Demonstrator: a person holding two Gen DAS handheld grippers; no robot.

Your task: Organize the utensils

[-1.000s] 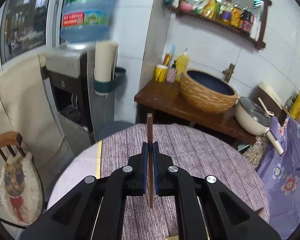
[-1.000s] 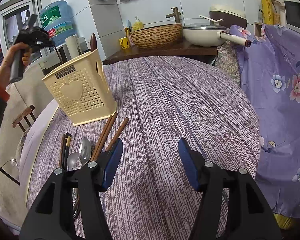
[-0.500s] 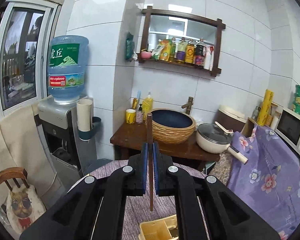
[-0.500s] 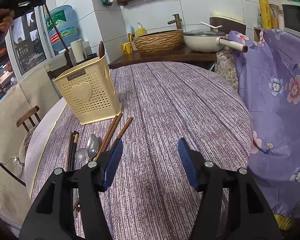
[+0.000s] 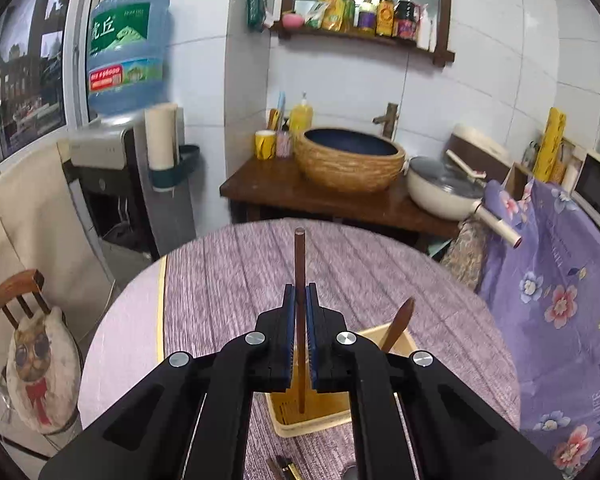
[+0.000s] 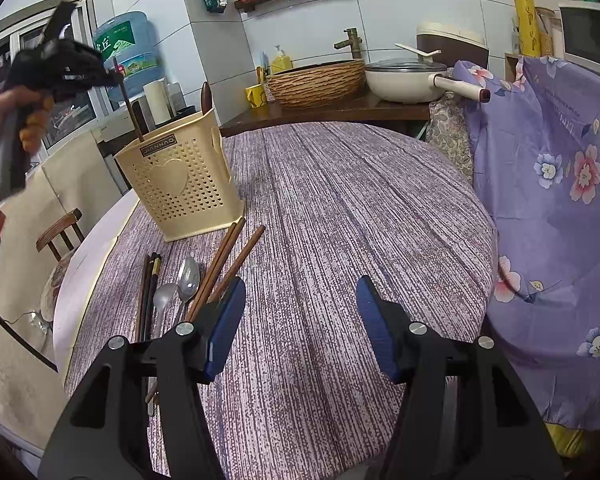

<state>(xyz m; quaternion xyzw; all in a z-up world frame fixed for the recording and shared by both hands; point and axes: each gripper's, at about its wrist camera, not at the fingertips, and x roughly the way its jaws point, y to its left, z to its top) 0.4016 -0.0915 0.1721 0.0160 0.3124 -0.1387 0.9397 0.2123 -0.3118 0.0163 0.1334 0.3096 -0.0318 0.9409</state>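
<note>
My left gripper (image 5: 300, 292) is shut on a brown chopstick (image 5: 299, 256) that stands upright. The chopstick's lower end hangs in the mouth of the cream perforated basket (image 5: 320, 426). A wooden spoon (image 5: 398, 322) leans in that basket. In the right wrist view a hand holds the left gripper (image 6: 112, 76) above the basket (image 6: 180, 184), the chopstick (image 6: 132, 112) slanting down into it. My right gripper (image 6: 300, 286) hovers open and empty over the purple tablecloth (image 6: 340, 220). Beside it lie brown chopsticks (image 6: 224, 256), dark chopsticks (image 6: 150, 280) and two metal spoons (image 6: 188, 276).
Beyond the round table stands a wooden counter (image 5: 284, 192) with a woven basin (image 5: 348, 160) and a white pot (image 5: 440, 192) whose handle juts toward the table. A water dispenser (image 5: 112, 152) and a chair with a cat cushion (image 5: 36, 368) are at left, a floral purple cloth (image 6: 548, 184) at right.
The left gripper has carried the chopstick across and over the basket, and its lower end now hangs in the basket's mouth. The right gripper has drifted a little, still open.
</note>
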